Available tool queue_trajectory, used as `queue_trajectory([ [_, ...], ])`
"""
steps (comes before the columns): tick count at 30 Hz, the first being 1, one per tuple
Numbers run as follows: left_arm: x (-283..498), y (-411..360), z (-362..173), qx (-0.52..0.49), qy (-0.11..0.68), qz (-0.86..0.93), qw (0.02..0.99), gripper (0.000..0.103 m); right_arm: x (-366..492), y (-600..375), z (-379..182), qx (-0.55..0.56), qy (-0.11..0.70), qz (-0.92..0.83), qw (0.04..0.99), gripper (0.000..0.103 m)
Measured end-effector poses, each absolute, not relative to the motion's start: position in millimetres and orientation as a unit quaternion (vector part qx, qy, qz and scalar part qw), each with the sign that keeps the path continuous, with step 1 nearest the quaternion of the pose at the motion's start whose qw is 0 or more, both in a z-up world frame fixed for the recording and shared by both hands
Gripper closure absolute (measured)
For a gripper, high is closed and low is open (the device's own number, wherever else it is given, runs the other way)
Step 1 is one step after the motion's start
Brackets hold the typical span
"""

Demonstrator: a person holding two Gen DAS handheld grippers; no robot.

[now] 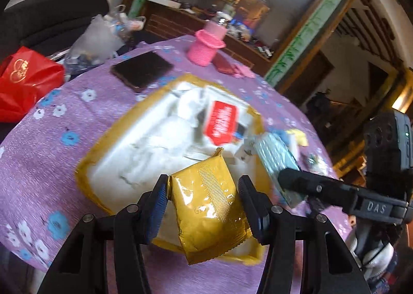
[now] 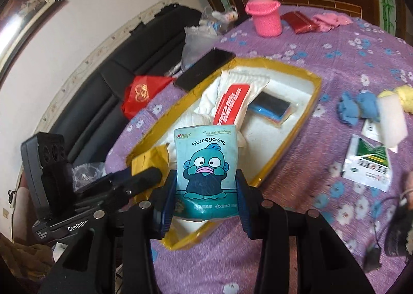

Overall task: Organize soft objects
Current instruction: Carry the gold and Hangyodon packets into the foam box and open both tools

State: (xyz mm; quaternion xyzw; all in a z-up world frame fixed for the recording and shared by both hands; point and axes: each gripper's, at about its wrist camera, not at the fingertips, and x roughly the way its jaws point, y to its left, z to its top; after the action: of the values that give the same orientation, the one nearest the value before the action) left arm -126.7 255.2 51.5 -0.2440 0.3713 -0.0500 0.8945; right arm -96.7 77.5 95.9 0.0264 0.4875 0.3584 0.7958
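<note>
Over the near end of the yellow-rimmed foam box (image 2: 313, 92) on the table, left tool (image 1: 202, 206) grips gold pouch (image 1: 209, 206), right tool (image 2: 206, 199) grips Hangyodon tissue pack (image 2: 206, 170); next: lower, release inside.

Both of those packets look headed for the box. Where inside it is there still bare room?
The box has bare white floor at its near end, just past the teal packet, and a strip along the right wall beside the blue-black pack. The far left is crowded: white cloth and the red-labelled pack overlap there.
</note>
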Motion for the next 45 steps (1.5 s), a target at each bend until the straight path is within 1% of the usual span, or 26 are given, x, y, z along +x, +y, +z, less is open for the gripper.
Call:
queue_trajectory([
  [5,-119,267,37,-0.231,0.383,-0.017,0.894,0.043,-90,93,80,0.005,0.505,0.346,0.79,0.061],
  [7,-119,270,35,-0.235,0.38,-0.016,0.894,0.036,-91,98,77,-0.003,0.507,0.345,0.79,0.061],
  [9,-120,272,37,-0.243,0.375,-0.017,0.895,0.032,-91,104,75,-0.012,0.506,0.344,0.791,0.061],
  [16,-129,280,41,-0.267,0.368,-0.019,0.891,0.03,-95,119,66,-0.04,0.51,0.342,0.788,0.06],
  [18,-133,282,42,-0.274,0.364,-0.016,0.89,0.029,-96,123,64,-0.047,0.511,0.342,0.787,0.059],
  [22,-136,282,46,-0.275,0.357,-0.012,0.892,0.024,-99,131,63,-0.065,0.51,0.335,0.79,0.052],
  [26,-138,284,48,-0.282,0.354,-0.013,0.891,0.024,-103,132,65,-0.063,0.505,0.334,0.793,0.044],
  [30,-141,288,48,-0.288,0.352,-0.008,0.891,0.024,-109,129,72,-0.067,0.491,0.33,0.803,0.04],
  [31,-141,289,47,-0.291,0.351,-0.006,0.89,0.024,-110,127,73,-0.067,0.487,0.328,0.807,0.037],
  [36,-143,288,49,-0.294,0.351,-0.004,0.889,0.024,-118,112,84,-0.06,0.468,0.325,0.82,0.036],
  [38,-144,285,51,-0.292,0.35,-0.006,0.89,0.024,-121,106,87,-0.059,0.462,0.319,0.825,0.032],
  [40,-145,281,53,-0.287,0.35,-0.008,0.892,0.024,-124,100,89,-0.057,0.456,0.315,0.83,0.03],
  [45,-148,269,58,-0.276,0.352,-0.014,0.894,0.024,-128,82,89,-0.046,0.455,0.303,0.836,0.03],
])
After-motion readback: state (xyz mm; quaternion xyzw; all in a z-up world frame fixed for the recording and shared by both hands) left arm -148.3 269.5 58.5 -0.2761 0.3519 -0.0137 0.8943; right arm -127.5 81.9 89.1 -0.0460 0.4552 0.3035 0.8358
